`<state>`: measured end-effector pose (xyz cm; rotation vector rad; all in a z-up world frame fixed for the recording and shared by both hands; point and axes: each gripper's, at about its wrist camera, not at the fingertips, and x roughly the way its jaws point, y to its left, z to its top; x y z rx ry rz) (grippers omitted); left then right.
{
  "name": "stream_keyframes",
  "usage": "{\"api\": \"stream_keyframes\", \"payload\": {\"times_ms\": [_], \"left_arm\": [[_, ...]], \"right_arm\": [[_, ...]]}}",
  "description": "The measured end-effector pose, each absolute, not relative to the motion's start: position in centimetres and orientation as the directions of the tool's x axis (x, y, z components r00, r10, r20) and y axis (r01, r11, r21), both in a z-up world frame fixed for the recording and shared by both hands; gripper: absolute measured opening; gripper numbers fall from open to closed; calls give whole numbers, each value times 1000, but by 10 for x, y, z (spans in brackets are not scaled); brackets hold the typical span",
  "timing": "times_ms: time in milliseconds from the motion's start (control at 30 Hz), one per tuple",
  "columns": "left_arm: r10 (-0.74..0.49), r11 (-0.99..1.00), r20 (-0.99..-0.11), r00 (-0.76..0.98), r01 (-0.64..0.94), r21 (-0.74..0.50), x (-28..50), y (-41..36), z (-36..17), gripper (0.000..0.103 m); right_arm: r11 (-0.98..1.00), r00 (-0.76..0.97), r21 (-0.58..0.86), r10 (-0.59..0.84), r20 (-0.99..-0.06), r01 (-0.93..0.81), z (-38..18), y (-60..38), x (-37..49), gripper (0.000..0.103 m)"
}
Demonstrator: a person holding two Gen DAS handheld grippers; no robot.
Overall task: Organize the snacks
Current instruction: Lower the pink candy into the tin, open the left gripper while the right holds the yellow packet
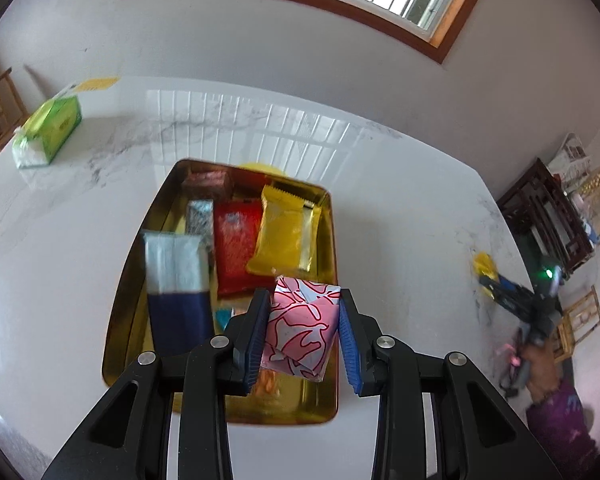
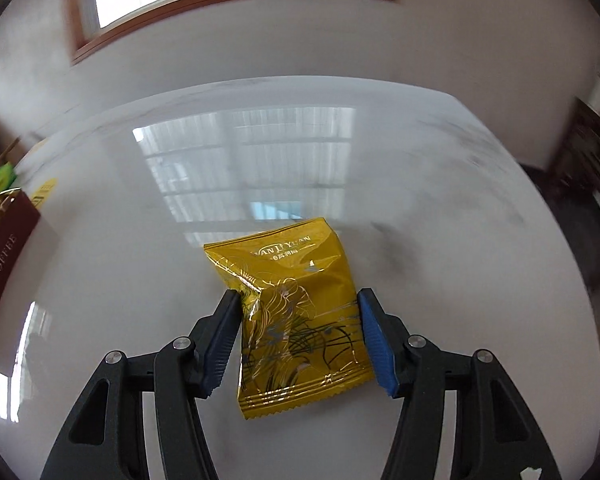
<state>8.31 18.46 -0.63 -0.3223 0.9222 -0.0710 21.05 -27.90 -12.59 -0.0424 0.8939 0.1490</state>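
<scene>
Tongs in my left hand (image 1: 303, 328) gripped the pink patterned packet (image 1: 302, 326) above the near edge of the gold tray (image 1: 332, 240), ready for sorting. My right tongs (image 2: 298, 336) pinched the yellow foil packet (image 2: 296, 312) on the marble table (image 2: 100, 280), to carry it over too.

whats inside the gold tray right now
The gold tray holds a yellow packet, a red packet, a silver and navy packet and smaller wrapped snacks. Whatever lies under the pink patterned box is mostly covered.
</scene>
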Motion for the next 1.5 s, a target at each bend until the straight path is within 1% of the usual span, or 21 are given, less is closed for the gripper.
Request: {"api": "stream_keyframes", "payload": {"times_ms": [100,200,400,500,633,733,800,1067,1500], "left_arm": [[-173,961,-767,618,-64,-268,98,182,-7,35],[-170,963,-767,619,-62,-263,113,182,-10,35],[-105,979,-777,621,-74,-192,147,185,-23,35],[-100,979,-788,608,-83,-189,163,191,-33,35],[-52,986,-801,597,-97,-137,181,193,-44,35],[7,992,-802,598,-107,-71,190,191,-51,35],[2,992,-803,595,-103,-74,193,191,-54,35],[54,997,-796,602,-82,6,194,178,-62,35],[82,995,-807,585,-87,38,198,176,-70,35]], "right_arm": [[994,622,39,93,-778,-101,-125,-297,199,56],[996,625,61,89,-775,-66,-125,-305,199,56],[997,624,37,69,-779,-65,-126,-301,200,56],[997,624,30,64,-779,-65,-126,-301,198,56],[997,624,32,65,-779,-64,-125,-297,193,56],[997,624,32,65,-778,-64,-126,-298,192,57],[997,625,37,68,-778,-63,-125,-298,192,57],[998,624,30,63,-779,-64,-126,-299,191,57],[998,624,27,61,-779,-64,-126,-299,191,57]]}}
